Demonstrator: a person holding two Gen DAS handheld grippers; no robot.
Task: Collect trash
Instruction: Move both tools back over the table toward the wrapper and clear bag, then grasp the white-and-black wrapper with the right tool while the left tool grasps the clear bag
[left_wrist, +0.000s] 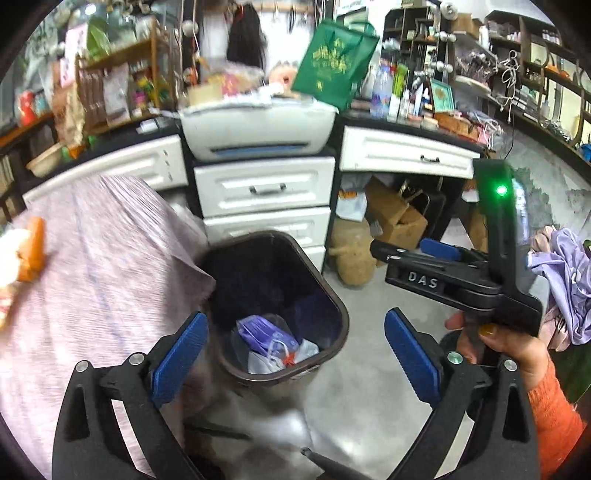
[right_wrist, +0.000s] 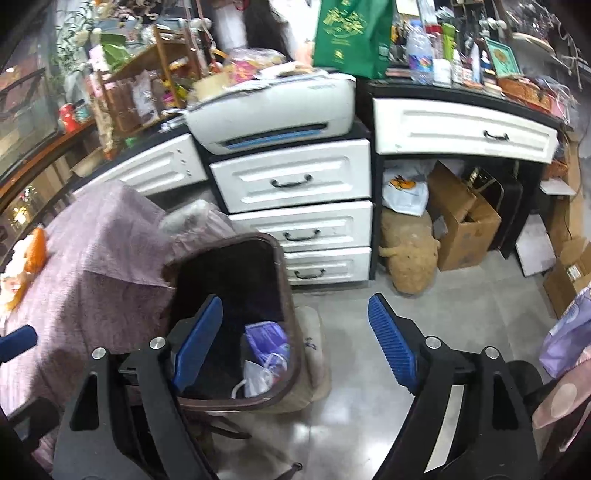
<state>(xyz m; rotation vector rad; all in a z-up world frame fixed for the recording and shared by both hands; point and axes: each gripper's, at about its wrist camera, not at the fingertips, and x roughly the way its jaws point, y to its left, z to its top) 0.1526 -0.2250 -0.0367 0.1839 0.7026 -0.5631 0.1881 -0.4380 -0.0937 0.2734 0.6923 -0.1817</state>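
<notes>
A dark brown trash bin (left_wrist: 334, 295) stands on the floor beside the table. A purple packet (left_wrist: 264, 330) and a white plastic bag (left_wrist: 280, 360) lie at its bottom. My left gripper (left_wrist: 295, 354) hangs above the bin, open wide, with nothing between its blue pads (left_wrist: 181, 354). In the left wrist view my right gripper (left_wrist: 399, 246) reaches in from the right, held by a hand (left_wrist: 517, 347) in an orange sleeve. Its own view shows the right gripper (right_wrist: 295, 332) open and empty over the bin (right_wrist: 286, 295), purple packet (right_wrist: 266, 338) below.
A table with a mauve cloth (left_wrist: 92, 277) is left of the bin, an orange item (left_wrist: 33, 247) at its edge. White drawers (left_wrist: 264, 188) and a printer (left_wrist: 258, 129) stand behind. Cardboard boxes (left_wrist: 399, 218), a tan plush toy (left_wrist: 351, 254) and lilac cloth (left_wrist: 565, 280) are on the right.
</notes>
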